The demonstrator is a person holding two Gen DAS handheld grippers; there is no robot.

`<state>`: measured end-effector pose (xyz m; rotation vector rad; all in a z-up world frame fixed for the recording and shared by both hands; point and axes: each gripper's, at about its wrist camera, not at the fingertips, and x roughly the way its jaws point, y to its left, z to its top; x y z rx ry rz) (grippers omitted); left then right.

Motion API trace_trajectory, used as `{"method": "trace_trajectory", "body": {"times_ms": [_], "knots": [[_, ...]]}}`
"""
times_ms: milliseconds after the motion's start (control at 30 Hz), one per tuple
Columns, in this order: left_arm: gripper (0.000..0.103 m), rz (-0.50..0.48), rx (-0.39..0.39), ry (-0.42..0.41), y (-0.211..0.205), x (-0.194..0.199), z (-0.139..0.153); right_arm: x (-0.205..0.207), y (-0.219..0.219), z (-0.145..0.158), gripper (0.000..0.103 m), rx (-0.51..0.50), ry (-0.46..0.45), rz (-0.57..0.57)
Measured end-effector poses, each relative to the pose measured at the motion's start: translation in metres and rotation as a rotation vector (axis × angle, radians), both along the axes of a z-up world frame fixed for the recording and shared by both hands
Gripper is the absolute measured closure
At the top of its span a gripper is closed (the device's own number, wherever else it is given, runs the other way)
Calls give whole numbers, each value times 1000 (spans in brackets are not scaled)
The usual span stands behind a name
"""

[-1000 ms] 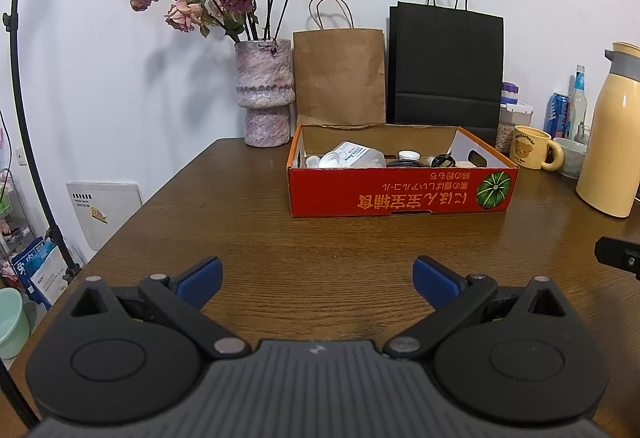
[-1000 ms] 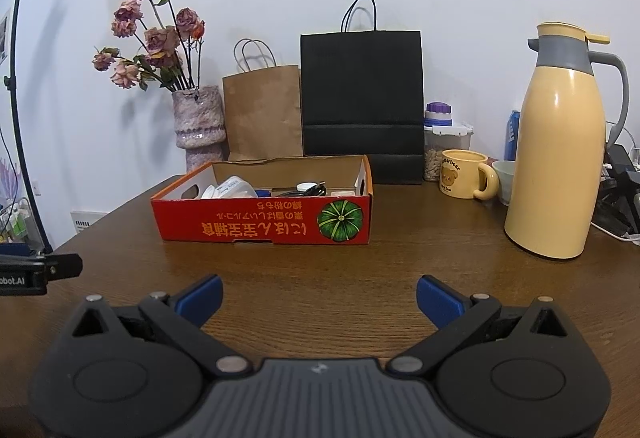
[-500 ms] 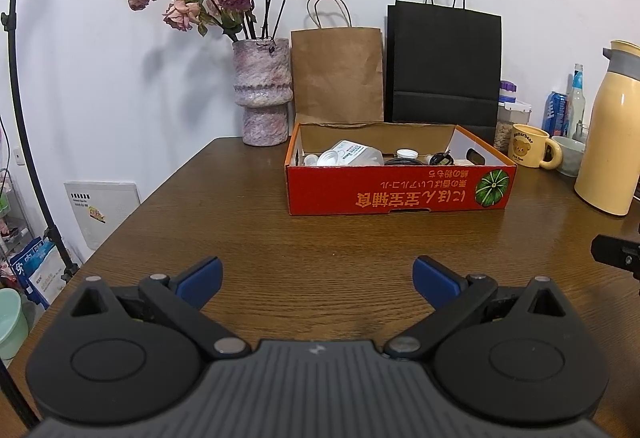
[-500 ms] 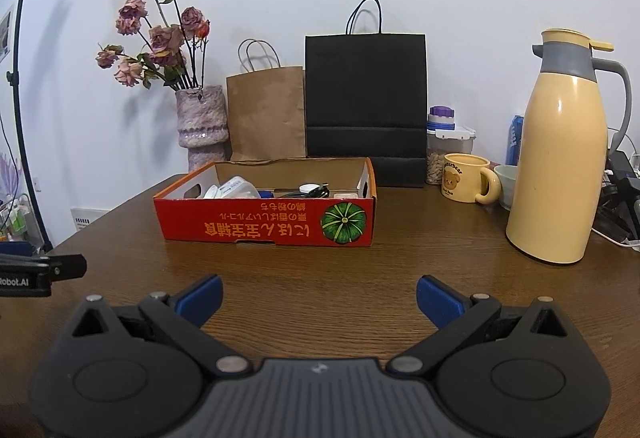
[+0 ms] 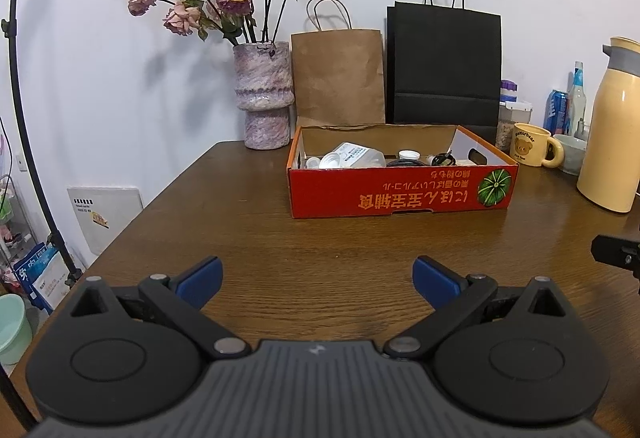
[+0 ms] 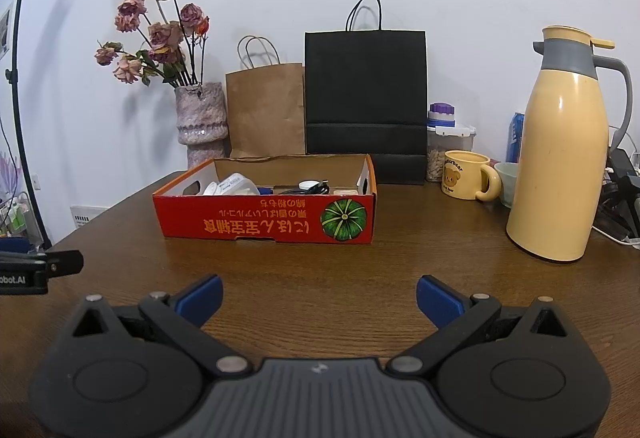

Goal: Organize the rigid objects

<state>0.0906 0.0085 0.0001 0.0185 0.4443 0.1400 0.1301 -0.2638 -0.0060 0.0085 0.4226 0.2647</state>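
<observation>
Wooden surface point(image 5: 248, 222), red box point(image 5: 400, 193) of small items far centre; left gripper point(image 5: 316, 280) and right gripper point(image 6: 318, 298) spread, empty, hovering near, aimed to reach in.

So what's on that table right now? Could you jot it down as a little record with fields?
surface: wooden table
centre: red box, open, holding a white bottle, a cable and small bits
behind box: vase of dried roses, brown bag, black bag
right side: yellow mug, yellow flask
left gripper: open, empty, over bare table
right gripper: open, empty, over bare table
</observation>
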Motion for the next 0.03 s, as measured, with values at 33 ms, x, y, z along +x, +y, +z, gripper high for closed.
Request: {"method": "trace_trajectory", "body": {"times_ms": [33], "knots": [[0, 0, -2, 2, 1, 1, 0, 0, 0, 0, 0, 0, 1, 1]]}}
